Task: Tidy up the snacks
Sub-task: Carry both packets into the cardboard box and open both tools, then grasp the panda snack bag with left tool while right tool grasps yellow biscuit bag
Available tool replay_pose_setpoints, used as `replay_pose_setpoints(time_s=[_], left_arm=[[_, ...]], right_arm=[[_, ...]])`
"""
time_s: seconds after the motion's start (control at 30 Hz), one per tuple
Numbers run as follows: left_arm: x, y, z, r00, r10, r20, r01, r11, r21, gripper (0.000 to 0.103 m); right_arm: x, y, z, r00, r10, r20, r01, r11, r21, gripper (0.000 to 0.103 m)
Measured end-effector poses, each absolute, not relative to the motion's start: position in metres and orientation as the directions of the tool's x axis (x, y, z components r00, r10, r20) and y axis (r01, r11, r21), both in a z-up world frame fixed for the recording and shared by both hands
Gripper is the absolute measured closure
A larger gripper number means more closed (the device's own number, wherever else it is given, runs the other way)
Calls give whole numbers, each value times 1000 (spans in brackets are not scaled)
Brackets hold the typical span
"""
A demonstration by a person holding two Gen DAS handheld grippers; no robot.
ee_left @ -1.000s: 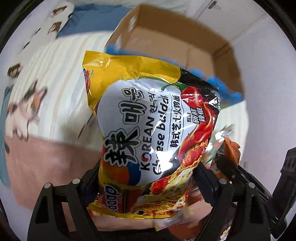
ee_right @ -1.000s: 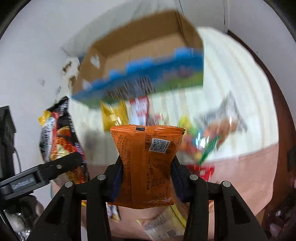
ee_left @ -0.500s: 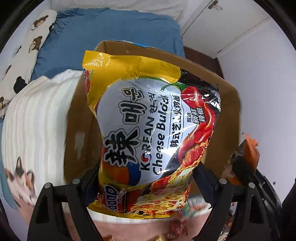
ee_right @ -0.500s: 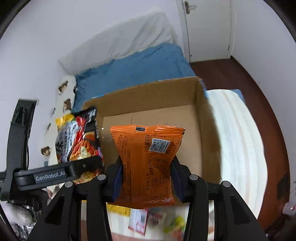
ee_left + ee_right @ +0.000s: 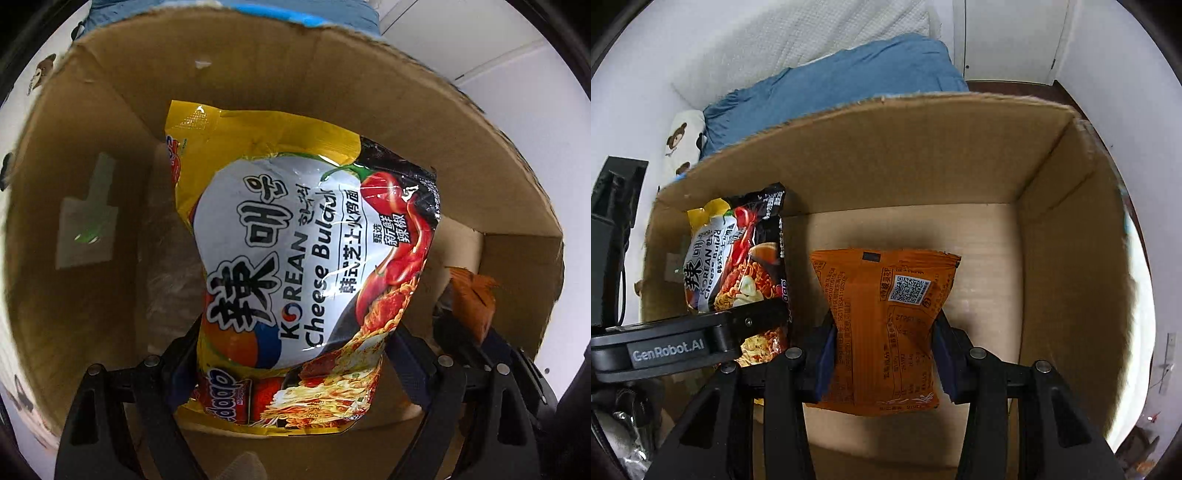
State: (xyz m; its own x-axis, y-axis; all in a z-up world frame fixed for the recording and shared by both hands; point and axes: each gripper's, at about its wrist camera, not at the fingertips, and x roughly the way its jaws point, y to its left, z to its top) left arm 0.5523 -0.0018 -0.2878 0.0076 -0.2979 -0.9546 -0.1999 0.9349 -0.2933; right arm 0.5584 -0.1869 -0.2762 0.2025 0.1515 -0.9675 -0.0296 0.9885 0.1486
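Snack packets — two of them — sit inside the mouth of a brown cardboard box (image 5: 923, 162), each clamped in a gripper. Left gripper (image 5: 291, 354): jaws closed on the lower part of a yellow, white and black Korean cheese noodle packet (image 5: 295, 266), which fills the centre of the left wrist frame and stands upright with its yellow seal at the top. Behind this packet the box walls (image 5: 110, 122) fill the frame, with a pale label patch on the wall at centre left. Right gripper (image 5: 884, 354): jaws closed on the waist of an orange packet (image 5: 882, 325), printed back facing the camera, with a QR code at its upper right. This packet occupies the lower centre of the right wrist frame, above the pale box floor (image 5: 982, 240). In that same view the noodle packet (image 5: 735, 258) appears at centre left, near the left wall of the box, just beside the orange packet but apart from it. A corner of the orange packet (image 5: 472, 291) shows at the right edge of the left wrist frame. Beyond the far box rim lie a blue pillow (image 5: 842, 81) and a white blanket (image 5: 798, 33) — both in the upper part of the frame.
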Motion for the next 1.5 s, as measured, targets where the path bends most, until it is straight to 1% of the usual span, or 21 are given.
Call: replay_pose_setpoints(time_s=[0.07, 0.1, 0.13, 0.17, 0.2, 0.3, 0.4, 0.5, 0.67, 0.9, 1.03, 1.27, 1.5], left_arm=[[553, -11, -280, 13, -286, -958, -195, 939, -282, 14], [551, -16, -274, 19, -278, -960, -190, 942, -277, 13], [550, -16, -272, 28, -272, -962, -189, 943, -272, 12], [549, -16, -270, 37, -275, -961, -189, 942, -277, 12], [554, -9, -271, 37, -278, -960, -185, 942, -280, 12], [550, -7, -263, 47, -286, -957, -176, 941, -290, 12], [545, -7, -252, 62, -268, -961, -151, 950, -274, 12], [538, -12, -227, 101, -255, -962, -125, 956, -267, 12], [513, -14, -171, 220, -212, -952, -89, 968, -236, 11], [454, -16, -124, 352, -120, -928, -54, 988, -148, 11], [430, -22, -114, 395, -81, -915, -39, 994, -105, 12], [387, -30, -101, 444, -71, -893, -34, 995, -96, 12], [345, -23, -92, 460, -92, -883, -58, 989, -134, 12]], right_arm=[[564, -187, -287, 181, 136, -974, -41, 991, 131, 47], [567, -186, -291, 171, 124, -977, -57, 992, 116, 34], [567, -185, -292, 166, 118, -979, -66, 992, 109, 17], [568, -184, -295, 158, 121, -980, -73, 991, 111, 11], [569, -186, -297, 145, 134, -980, -77, 989, 124, 9], [570, -189, -302, 143, 130, -981, -73, 990, 120, 8], [568, -194, -297, 141, 138, -980, -65, 989, 129, 8], [562, -200, -285, 160, 151, -975, -59, 988, 144, 7], [530, -193, -242, 225, 152, -963, -57, 988, 143, 7], [477, -189, -198, 311, 128, -942, -57, 992, 116, 7], [449, -193, -183, 346, 113, -932, -54, 993, 101, 7], [403, -192, -151, 414, 93, -906, -62, 995, 74, 7], [357, -192, -138, 420, 131, -898, -64, 991, 115, 7]])
